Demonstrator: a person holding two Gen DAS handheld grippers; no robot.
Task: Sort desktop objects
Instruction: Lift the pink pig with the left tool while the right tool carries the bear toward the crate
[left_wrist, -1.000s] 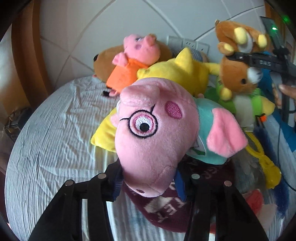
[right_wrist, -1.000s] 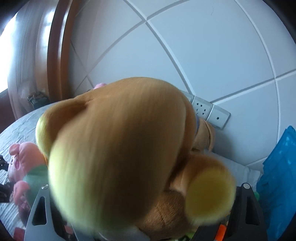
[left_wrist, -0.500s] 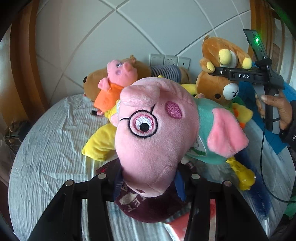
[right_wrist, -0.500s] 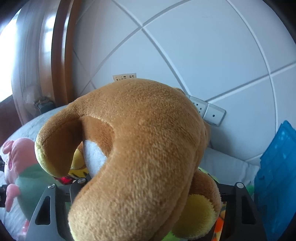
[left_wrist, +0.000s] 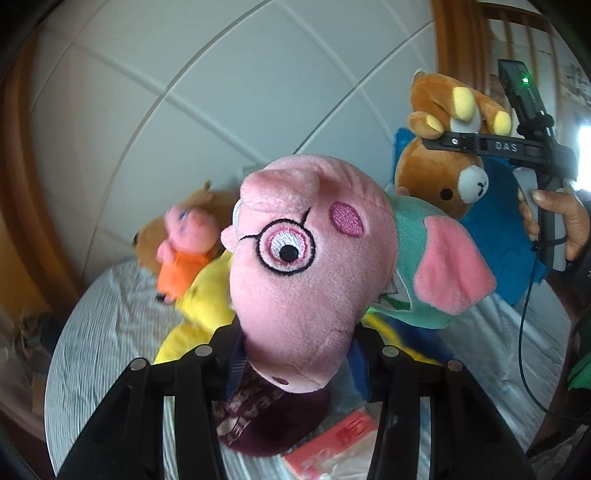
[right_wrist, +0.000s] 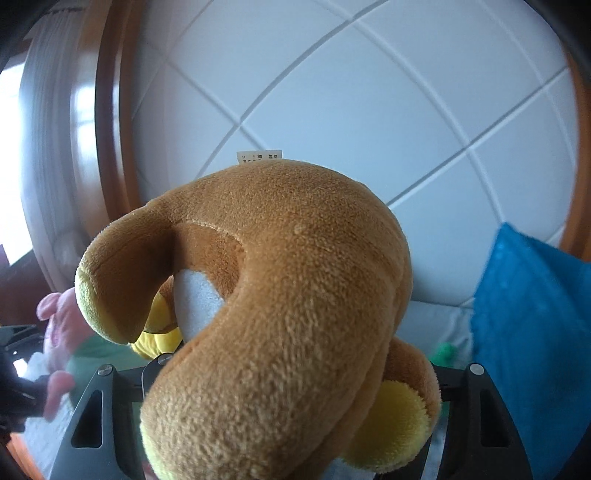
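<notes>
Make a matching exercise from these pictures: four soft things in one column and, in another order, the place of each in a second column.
Things:
1. pink plush pig with glasses
2. brown plush bear
3. small pink plush pig in orange
4. dark red knitted cloth with letters

Places:
A. on the bed, under the left gripper
B. in the right gripper
C. in the left gripper
D. at the back, against the padded white headboard

Pairs: 1-C, 2-B, 3-D, 4-A

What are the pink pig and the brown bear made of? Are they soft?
Both look soft. The pig seems to be short, fuzzy plush with a matte nap; its eye and glasses are stitched thread. The bear looks like thicker, fluffier plush, its fibres visible up close, with yellow patches on the paws.
</notes>
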